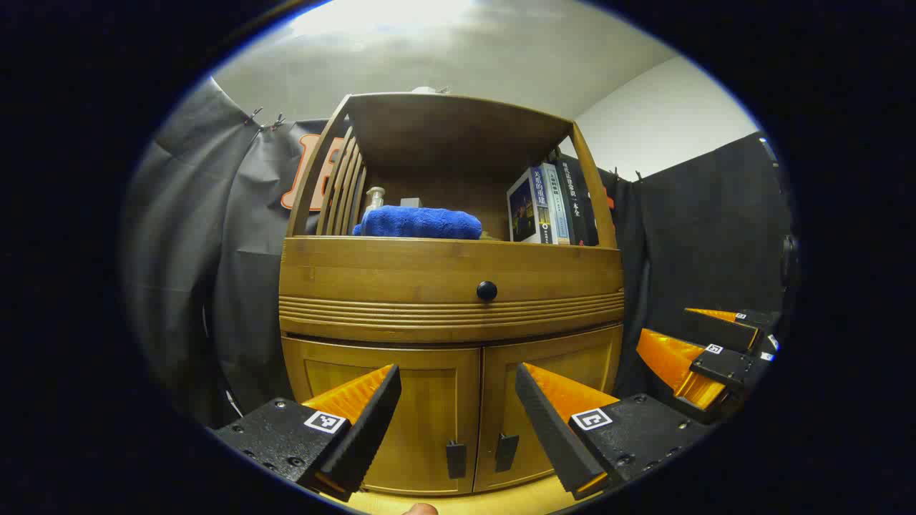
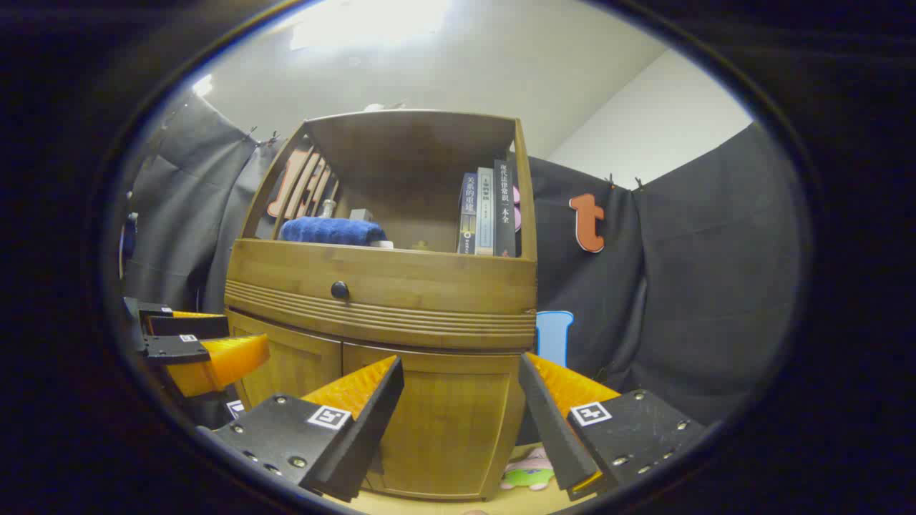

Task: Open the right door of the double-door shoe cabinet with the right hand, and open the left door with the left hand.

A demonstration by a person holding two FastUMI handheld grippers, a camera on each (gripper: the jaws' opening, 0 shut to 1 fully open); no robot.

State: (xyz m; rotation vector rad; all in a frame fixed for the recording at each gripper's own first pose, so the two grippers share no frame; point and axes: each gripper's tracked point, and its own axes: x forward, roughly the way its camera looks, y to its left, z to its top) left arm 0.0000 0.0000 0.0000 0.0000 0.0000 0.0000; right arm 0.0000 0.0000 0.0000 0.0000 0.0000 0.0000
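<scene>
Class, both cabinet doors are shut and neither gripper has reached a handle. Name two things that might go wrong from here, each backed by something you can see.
1. The two door handles sit close together at the centre seam, so the left gripper and right gripper may crowd each other there.
2. The small soft toy on the floor by the cabinet's right corner might obstruct the swinging right door.

The open shelf (image 1: 458,243) atop the shoe cabinet (image 1: 451,315) carries a folded blue towel (image 1: 421,223), a bottle (image 1: 374,197) behind it, and upright books (image 1: 551,204).
</scene>
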